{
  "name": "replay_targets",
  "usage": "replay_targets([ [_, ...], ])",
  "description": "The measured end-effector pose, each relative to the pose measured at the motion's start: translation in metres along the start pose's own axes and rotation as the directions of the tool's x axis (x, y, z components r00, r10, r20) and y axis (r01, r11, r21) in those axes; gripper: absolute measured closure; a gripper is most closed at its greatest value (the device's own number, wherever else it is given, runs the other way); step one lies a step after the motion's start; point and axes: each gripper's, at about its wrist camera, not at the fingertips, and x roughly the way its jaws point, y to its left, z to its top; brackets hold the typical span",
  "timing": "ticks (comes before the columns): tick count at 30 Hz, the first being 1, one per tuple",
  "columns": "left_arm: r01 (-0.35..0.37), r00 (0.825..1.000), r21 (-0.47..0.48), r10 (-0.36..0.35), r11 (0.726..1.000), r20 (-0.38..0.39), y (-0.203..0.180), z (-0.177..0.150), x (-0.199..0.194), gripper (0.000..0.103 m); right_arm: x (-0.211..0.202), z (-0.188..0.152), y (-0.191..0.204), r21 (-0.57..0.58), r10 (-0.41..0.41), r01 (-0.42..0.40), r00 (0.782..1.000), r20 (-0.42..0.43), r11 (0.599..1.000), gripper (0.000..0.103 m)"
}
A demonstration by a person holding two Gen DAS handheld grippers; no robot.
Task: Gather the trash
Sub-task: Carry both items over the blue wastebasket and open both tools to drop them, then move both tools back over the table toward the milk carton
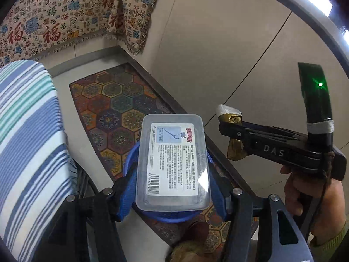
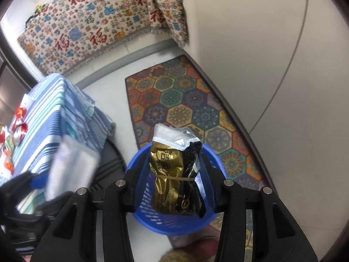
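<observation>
My left gripper [image 1: 172, 185] is shut on a clear plastic box [image 1: 172, 163] with a printed label, held above a blue basket [image 1: 168, 217] on the floor. My right gripper [image 2: 173, 183] is shut on a gold and black snack bag [image 2: 174, 179] bound with a rubber band, held over the same blue basket [image 2: 172, 224]. In the left wrist view the right gripper [image 1: 231, 131] shows at the right with the gold bag [image 1: 234, 120] in it. In the right wrist view the box [image 2: 69, 170] shows blurred at the left.
A hexagon-patterned rug [image 2: 185, 100] lies under the basket beside a pale wall [image 2: 261, 54]. A table with a blue striped cloth [image 2: 54, 113] stands at the left, with wrappers [image 2: 17, 126] on it. A patterned throw [image 2: 98, 26] covers furniture at the back.
</observation>
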Motion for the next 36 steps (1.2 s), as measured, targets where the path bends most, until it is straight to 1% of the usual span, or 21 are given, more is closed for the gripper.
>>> replay_targets([
  [4, -0.005, 0.999, 0.016, 0.005, 1.0, -0.038, -0.008, 0.003, 0.037, 0.042, 0.006, -0.002, -0.018, 0.031, 0.012, -0.012, 1.0, -0.01, 0.999, 0.056],
  [10, -0.008, 0.998, 0.012, 0.009, 1.0, -0.063, -0.011, 0.005, 0.07, 0.042, 0.013, -0.001, -0.035, 0.094, 0.043, -0.042, 0.999, -0.009, 0.995, 0.055],
  [13, -0.005, 0.998, 0.036, 0.007, 0.999, -0.063, -0.011, 0.005, 0.083, 0.041, 0.013, 0.0, -0.037, 0.119, 0.05, -0.05, 0.999, 0.004, 0.992, 0.05],
  [14, -0.005, 0.998, 0.042, 0.008, 0.999, -0.07, -0.013, 0.004, 0.088, 0.041, 0.013, 0.0, -0.037, 0.125, 0.051, -0.052, 0.999, 0.007, 0.991, 0.045],
  [15, -0.009, 0.997, 0.047, 0.013, 0.999, -0.08, -0.014, 0.004, 0.093, 0.04, 0.013, 0.001, -0.037, 0.13, 0.055, -0.056, 0.998, 0.011, 0.99, 0.044],
  [16, -0.013, 0.996, 0.048, 0.017, 0.999, -0.085, -0.013, 0.005, 0.098, 0.032, 0.011, 0.001, -0.039, 0.139, 0.052, -0.055, 0.998, 0.02, 0.989, 0.042],
  [17, -0.02, 0.997, 0.048, 0.024, 0.999, -0.077, -0.013, 0.006, 0.101, 0.028, 0.008, 0.002, -0.04, 0.146, 0.046, -0.05, 0.998, 0.03, 0.988, 0.041],
  [20, -0.033, 0.997, 0.035, 0.036, 0.999, -0.067, -0.012, 0.006, 0.099, 0.028, 0.0, 0.004, -0.042, 0.164, 0.025, -0.036, 0.997, 0.072, 0.986, 0.036],
  [23, -0.032, 0.999, 0.015, 0.032, 0.999, -0.035, -0.011, 0.007, 0.084, 0.028, -0.01, 0.007, -0.041, 0.163, -0.012, -0.007, 0.993, 0.115, 0.987, 0.034],
  [25, -0.04, 0.999, 0.005, 0.04, 0.999, -0.002, -0.011, 0.006, 0.065, 0.028, -0.018, 0.009, -0.038, 0.156, -0.027, 0.003, 0.988, 0.151, 0.988, 0.033],
  [29, -0.045, 0.996, -0.006, 0.045, 0.999, 0.079, -0.012, -0.002, 0.011, 0.028, -0.039, 0.014, -0.025, 0.108, -0.069, 0.044, 0.968, 0.24, 0.993, 0.03],
  [33, -0.081, 0.984, 0.002, 0.08, 0.997, 0.159, -0.001, -0.025, -0.06, 0.028, -0.062, 0.015, 0.004, 0.034, -0.068, 0.06, 0.944, 0.322, 0.998, 0.028],
  [36, -0.15, 0.968, -0.024, 0.152, 0.988, 0.197, 0.022, -0.052, -0.109, 0.027, -0.073, 0.014, 0.042, -0.055, -0.031, 0.054, 0.932, 0.361, 0.997, 0.027],
])
